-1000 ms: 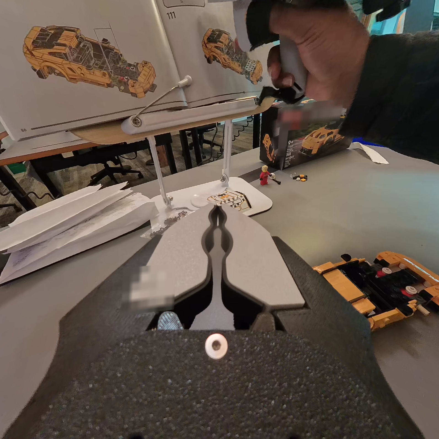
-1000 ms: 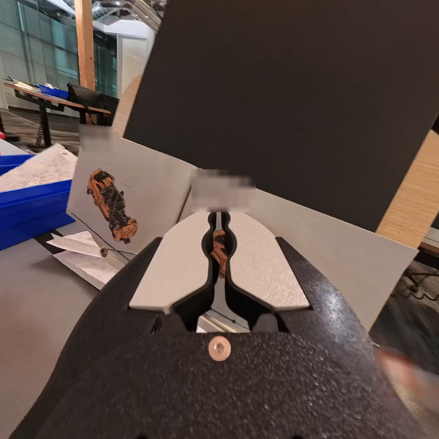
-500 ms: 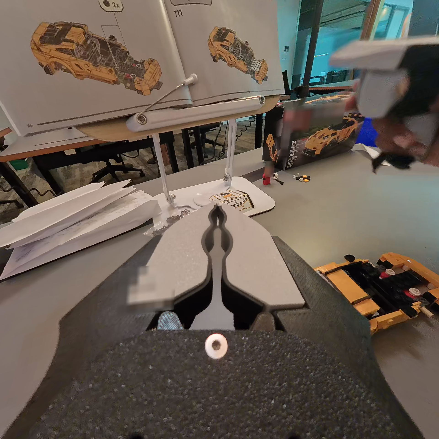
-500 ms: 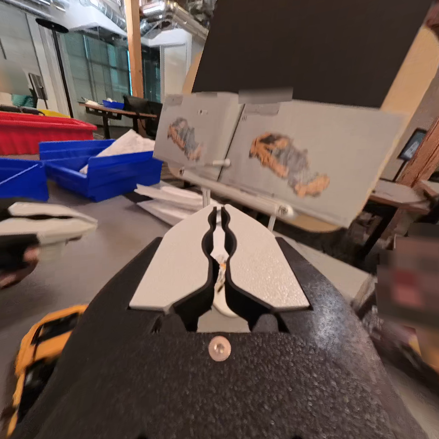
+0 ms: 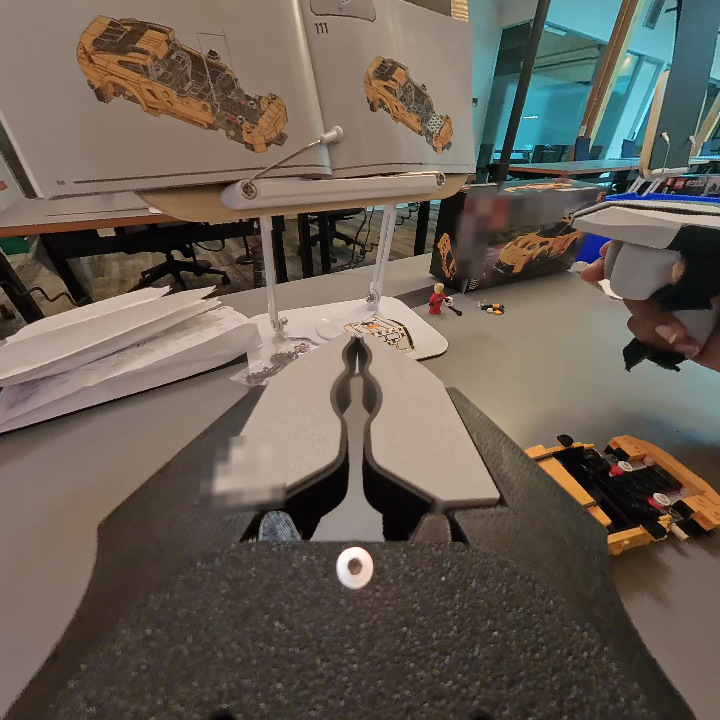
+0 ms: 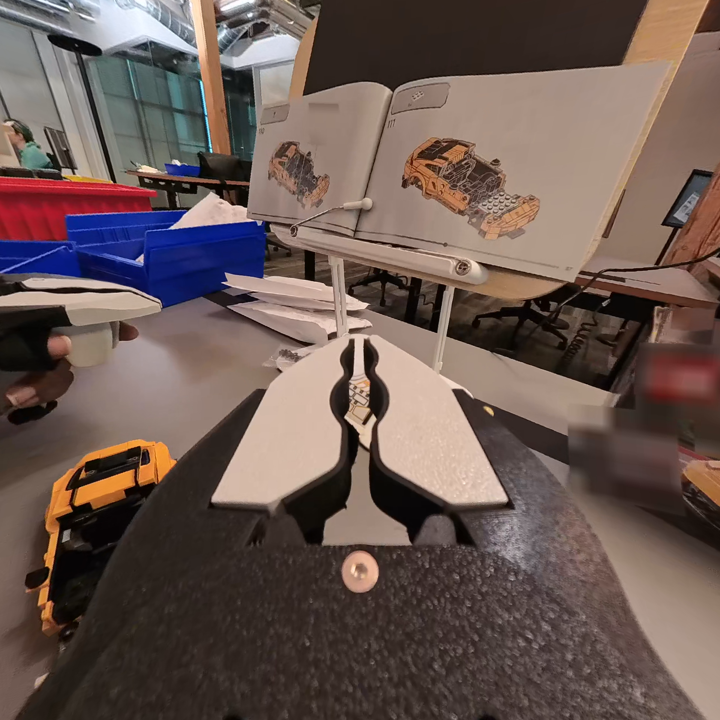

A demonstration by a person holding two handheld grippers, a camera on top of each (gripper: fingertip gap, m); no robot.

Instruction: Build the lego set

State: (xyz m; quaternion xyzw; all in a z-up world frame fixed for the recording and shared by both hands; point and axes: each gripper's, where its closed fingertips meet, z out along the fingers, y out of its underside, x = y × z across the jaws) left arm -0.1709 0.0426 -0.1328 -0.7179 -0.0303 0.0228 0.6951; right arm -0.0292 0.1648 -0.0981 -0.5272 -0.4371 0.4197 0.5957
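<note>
On the grey surface (image 5: 545,370), the half-built yellow car (image 5: 631,491) lay to the right of the left gripper (image 5: 357,343) and to the left of the right gripper (image 6: 360,343), touched by neither. Both grippers had their fingers pressed nearly together with nothing between them. Beyond them an instruction booklet (image 5: 272,97) stood open on a stand (image 5: 331,191), with a sticker sheet (image 5: 383,331) on its white base and a bag of small dark parts (image 5: 272,362) just beside it. As I judged it, the risk lay in reaching for those tiny parts past the stand's thin legs: a careless sweep could knock the stand, tip the booklet, or scatter the loose pieces (image 5: 491,308) near the minifigure (image 5: 438,299)
</note>
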